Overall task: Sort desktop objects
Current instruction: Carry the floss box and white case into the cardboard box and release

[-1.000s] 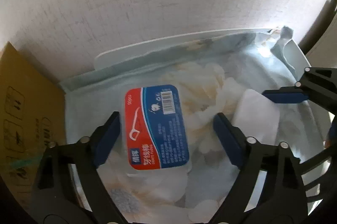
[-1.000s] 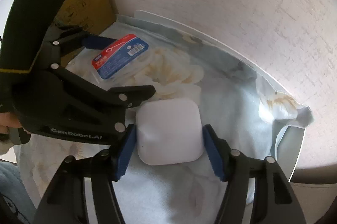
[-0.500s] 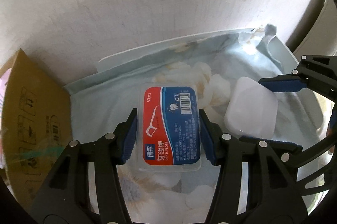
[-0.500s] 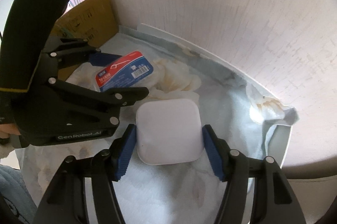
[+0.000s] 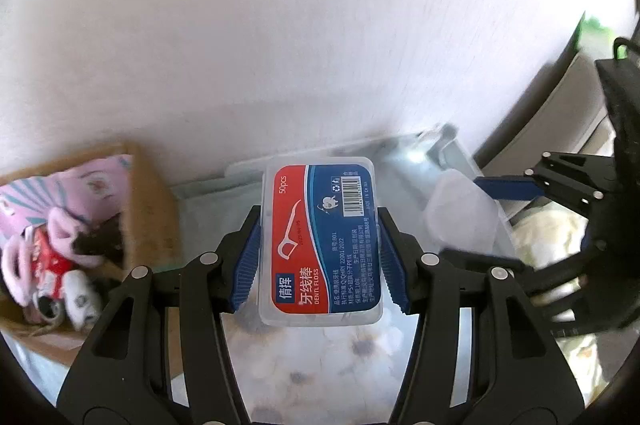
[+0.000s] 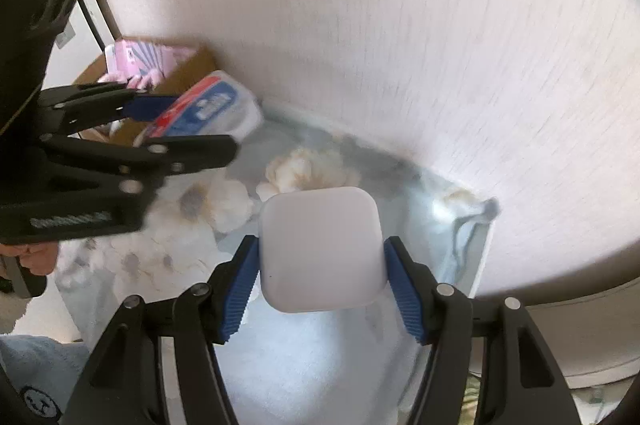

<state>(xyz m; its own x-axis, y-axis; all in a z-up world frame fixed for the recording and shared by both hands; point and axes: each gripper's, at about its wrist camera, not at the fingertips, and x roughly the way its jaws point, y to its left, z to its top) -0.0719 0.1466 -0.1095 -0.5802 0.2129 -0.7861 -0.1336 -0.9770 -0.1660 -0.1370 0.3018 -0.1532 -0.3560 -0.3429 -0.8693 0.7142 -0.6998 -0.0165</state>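
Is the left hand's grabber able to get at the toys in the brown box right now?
Probably not yet. The left gripper has its jaws shut on the dental floss box, so they are full. The cardboard box of toys stands open at the top, off to its side.

Home: floral cloth on table, cardboard box of pink clutter by wall

Glossy clear-plastic floss box
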